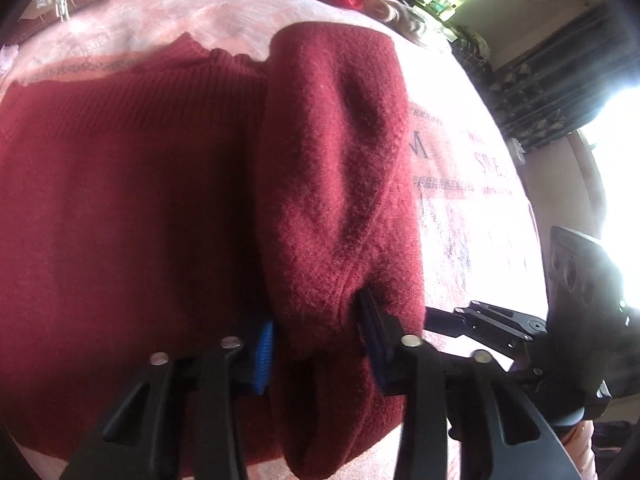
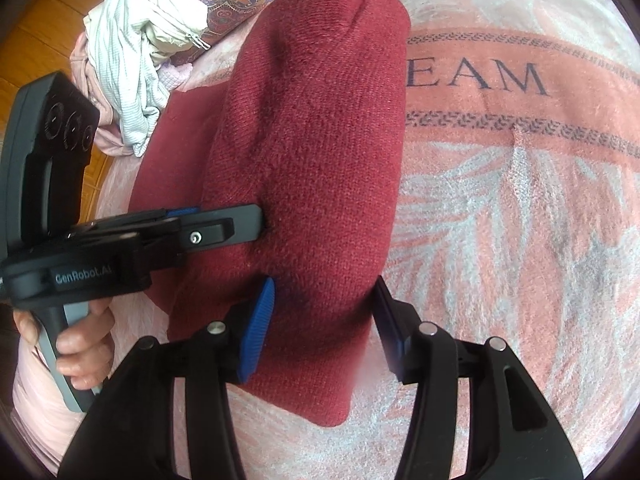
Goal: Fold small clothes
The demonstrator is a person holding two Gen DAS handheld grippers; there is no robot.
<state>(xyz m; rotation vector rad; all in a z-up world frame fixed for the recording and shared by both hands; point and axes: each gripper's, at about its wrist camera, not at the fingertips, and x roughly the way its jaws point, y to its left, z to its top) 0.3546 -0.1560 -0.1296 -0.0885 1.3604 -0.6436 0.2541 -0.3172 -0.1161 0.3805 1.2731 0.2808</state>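
Clearly the dark red knitted sweater [image 2: 316,152] lies with one sleeve folded over.

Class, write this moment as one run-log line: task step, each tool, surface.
step: folding sweater | left tool: shut on sweater fold | right tool: open around fold | surface: pink blanket

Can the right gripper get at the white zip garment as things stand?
Probably not directly. The right gripper straddles the raised fold of the red sweater, and the left gripper lies across the path toward the white zip garment at the bed's far edge.
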